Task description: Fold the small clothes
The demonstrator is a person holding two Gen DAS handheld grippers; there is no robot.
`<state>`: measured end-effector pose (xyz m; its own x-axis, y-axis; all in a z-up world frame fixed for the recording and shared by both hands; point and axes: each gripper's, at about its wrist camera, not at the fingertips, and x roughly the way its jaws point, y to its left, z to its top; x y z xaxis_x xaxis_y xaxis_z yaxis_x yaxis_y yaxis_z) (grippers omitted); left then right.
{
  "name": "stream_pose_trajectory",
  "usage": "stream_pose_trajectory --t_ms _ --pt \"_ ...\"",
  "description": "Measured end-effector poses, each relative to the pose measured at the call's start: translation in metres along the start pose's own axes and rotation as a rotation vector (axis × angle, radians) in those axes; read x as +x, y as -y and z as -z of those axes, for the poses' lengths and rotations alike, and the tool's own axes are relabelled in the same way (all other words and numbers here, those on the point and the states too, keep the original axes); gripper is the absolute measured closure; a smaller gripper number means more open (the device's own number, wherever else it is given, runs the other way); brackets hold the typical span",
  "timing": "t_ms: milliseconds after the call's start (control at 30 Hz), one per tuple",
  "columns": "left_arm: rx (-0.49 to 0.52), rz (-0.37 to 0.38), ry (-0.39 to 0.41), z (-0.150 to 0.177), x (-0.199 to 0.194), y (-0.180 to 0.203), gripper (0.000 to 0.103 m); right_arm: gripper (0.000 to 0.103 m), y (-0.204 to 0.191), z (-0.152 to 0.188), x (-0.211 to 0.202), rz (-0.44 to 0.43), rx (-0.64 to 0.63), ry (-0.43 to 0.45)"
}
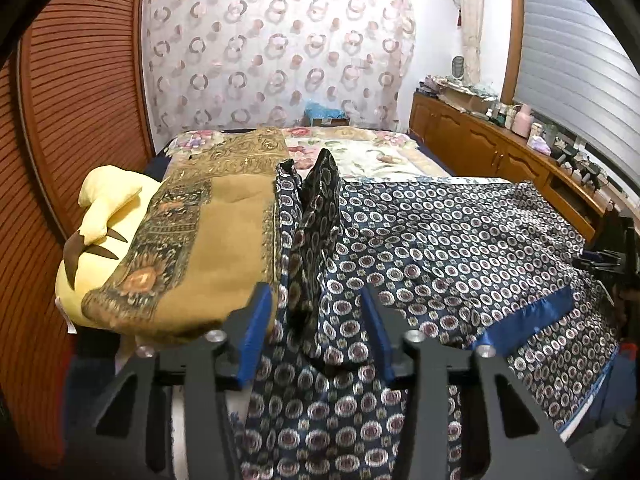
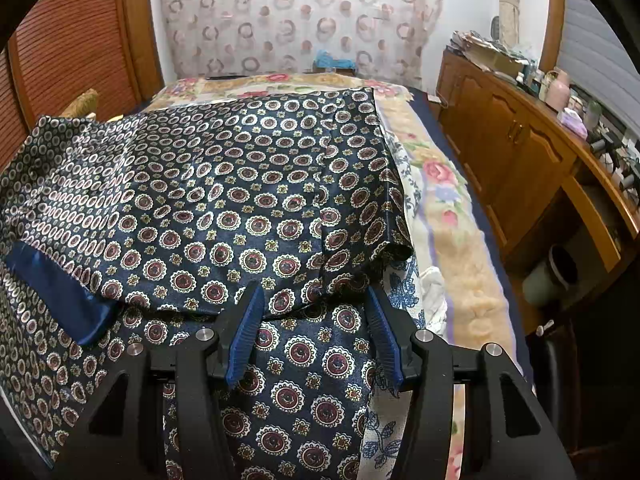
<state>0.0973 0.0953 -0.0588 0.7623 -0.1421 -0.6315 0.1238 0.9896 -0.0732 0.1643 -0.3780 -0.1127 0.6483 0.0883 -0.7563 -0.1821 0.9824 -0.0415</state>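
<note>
- While my left gripper has a raised ridge of the dark patterned garment between its blue pads, the jaws stand partly apart. I cannot tell from this crowded view whether they are pinching the cloth or only flanking it. If they are not biting, the ridge could slump as soon as I pull.
- My right gripper hangs with its jaws spread over the near part of the same garment and grips nothing. With that side unpinned, a tug from the left could drag the whole piece across the bed instead of making a crease.
- The cloth looks satiny and slick. It lies spread over the bed's floral blanket, with one layer already lapped over another, and I judge those layers could easily slide out of line.
- The blue lining band shows where an edge has turned over. Folding on top of it would trap a crooked flap inside.
- A brown shawl lies touching the garment's left edge, with a yellow plush toy under it. A low sweep that way could catch the shawl and pull it into the fold.
- The garment's right edge lies close to the side of the bed by the wooden cabinet. A hard push there might send cloth over the side.
</note>
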Motion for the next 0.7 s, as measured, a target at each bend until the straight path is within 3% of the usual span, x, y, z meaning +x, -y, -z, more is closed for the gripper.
stream_pose_trajectory --t_ms 67,133,167,433,700 --pt "0.018 0.000 0.005 -0.004 0.003 0.004 0.072 0.049 0.000 0.000 0.000 0.000 0.000 0.000" --pt "0.031 -0.011 -0.002 -0.006 0.007 0.008 0.090 0.049 0.000 0.000 0.000 0.001 -0.001 0.000" --pt "0.035 -0.008 -0.008 -0.006 0.008 0.009 0.093 0.049 0.000 0.000 0.000 0.000 0.000 0.000" --pt "0.038 -0.067 -0.042 0.006 0.011 0.009 0.093 0.049 0.000 0.000 0.000 0.000 0.000 0.000" --pt "0.011 -0.064 -0.064 0.013 0.015 0.002 0.093 0.049 0.000 0.000 0.000 0.000 0.000 0.000"
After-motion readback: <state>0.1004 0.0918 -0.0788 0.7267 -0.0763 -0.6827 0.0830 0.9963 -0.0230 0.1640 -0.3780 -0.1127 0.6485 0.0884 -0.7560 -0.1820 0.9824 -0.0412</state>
